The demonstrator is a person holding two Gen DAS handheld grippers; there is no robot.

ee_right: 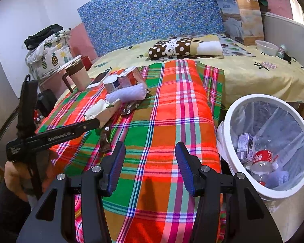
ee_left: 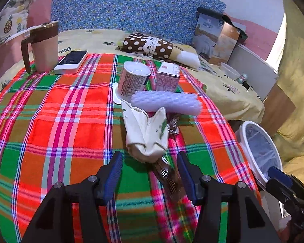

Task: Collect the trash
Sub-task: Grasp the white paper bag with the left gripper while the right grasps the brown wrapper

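On the plaid cloth (ee_left: 50,111) lies a pile of trash: a crumpled white paper carton (ee_left: 146,129), a white foam net sleeve (ee_left: 168,101), an upturned paper cup (ee_left: 132,80), a small pink box (ee_left: 168,78) and a dark wrapper (ee_left: 173,124). My left gripper (ee_left: 150,174) is open just short of the carton, over a brown wrapper (ee_left: 168,177). It also shows in the right wrist view (ee_right: 97,123). My right gripper (ee_right: 150,162) is open and empty above the cloth, left of the white bin (ee_right: 227,121), which holds a plastic bottle (ee_right: 262,163).
A mug (ee_left: 43,46) and a phone (ee_left: 72,61) stand at the cloth's far left. A polka-dot pillow (ee_left: 150,44), a boxed item (ee_left: 216,36) and a plastic bowl (ee_left: 231,71) lie on the yellow bed beyond. The bin (ee_left: 245,133) stands off the bed's right edge.
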